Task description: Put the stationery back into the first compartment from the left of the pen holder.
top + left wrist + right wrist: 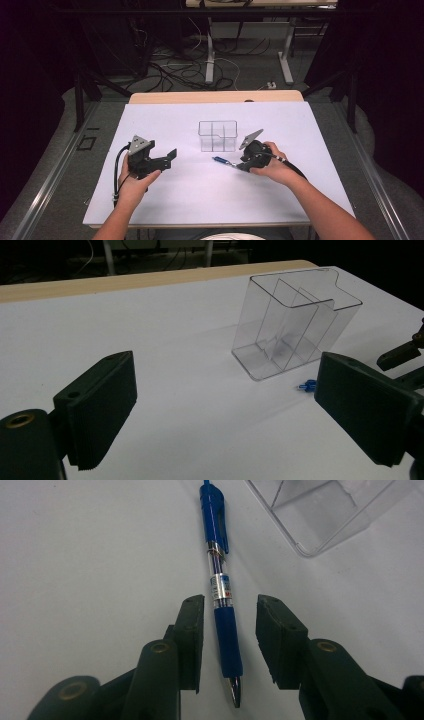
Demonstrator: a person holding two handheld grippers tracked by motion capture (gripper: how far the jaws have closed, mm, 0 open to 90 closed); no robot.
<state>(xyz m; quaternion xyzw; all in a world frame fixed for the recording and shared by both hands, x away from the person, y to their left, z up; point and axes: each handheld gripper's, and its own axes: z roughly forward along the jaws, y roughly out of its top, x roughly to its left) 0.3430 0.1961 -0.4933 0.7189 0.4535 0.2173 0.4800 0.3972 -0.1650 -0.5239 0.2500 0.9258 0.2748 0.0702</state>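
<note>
A blue click pen (220, 581) lies flat on the white table sheet (190, 200), also seen as the pen (220, 160) just in front of a clear plastic organizer box (217, 135) with several compartments. My right gripper (230, 602) is open and low over the table. Its jaws straddle the pen's blue grip section with a gap on each side. In the high view the right gripper (236, 165) sits at the pen's right end. My left gripper (226, 359) is wide open with nothing between its jaws, facing the organizer box (295, 325). That left gripper (169, 157) rests left of the pen.
The organizer's corner (320, 510) lies just beyond the pen's clip end. A wooden table edge (215, 96) runs along the back. Beyond it are table legs and cables (200, 65) on the floor. Bare sheet extends on all sides of the box.
</note>
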